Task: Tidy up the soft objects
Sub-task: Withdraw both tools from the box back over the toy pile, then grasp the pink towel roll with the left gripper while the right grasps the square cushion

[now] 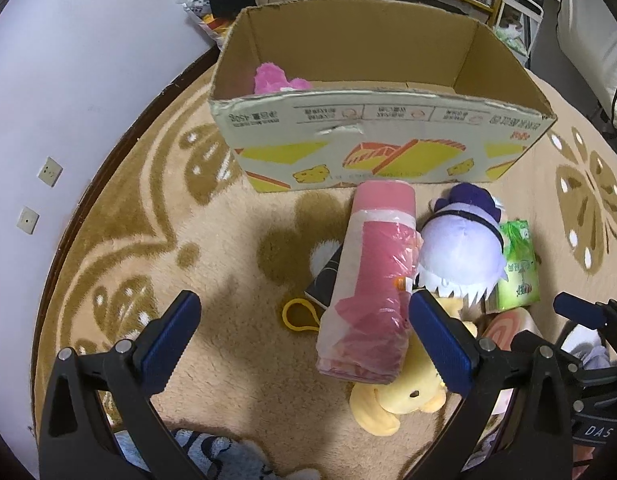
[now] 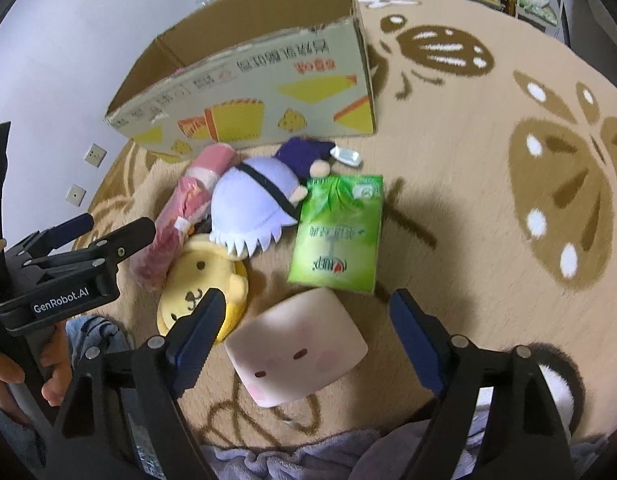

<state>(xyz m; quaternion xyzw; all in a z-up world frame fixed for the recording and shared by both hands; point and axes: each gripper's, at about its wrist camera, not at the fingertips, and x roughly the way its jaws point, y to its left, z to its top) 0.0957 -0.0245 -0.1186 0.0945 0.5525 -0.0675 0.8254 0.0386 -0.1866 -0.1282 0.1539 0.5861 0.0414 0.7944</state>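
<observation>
Left tongs point(image 1: 304, 334) – jaws wide apart, empty, above the pink roll point(image 1: 368, 280) on the rug point(image 1: 148, 208). Right tongs point(image 2: 304, 344) – wide apart, straddling the white cube plush point(image 2: 296, 350), no contact visible.

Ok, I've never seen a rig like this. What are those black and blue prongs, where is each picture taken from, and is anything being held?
No robot here: a person holds a two-finger gripper in each hand, each with a fisheye camera looking along its fingers. One picture looks past the left gripper, the other past the right gripper. Both are open and hold nothing. On the patterned rug stands an open cardboard box with a pink plush inside. In front lie a pink wrapped roll, a purple-and-white plush, a yellow plush, a green tissue pack and a pale square plush, which sits between the right gripper's fingers.
</observation>
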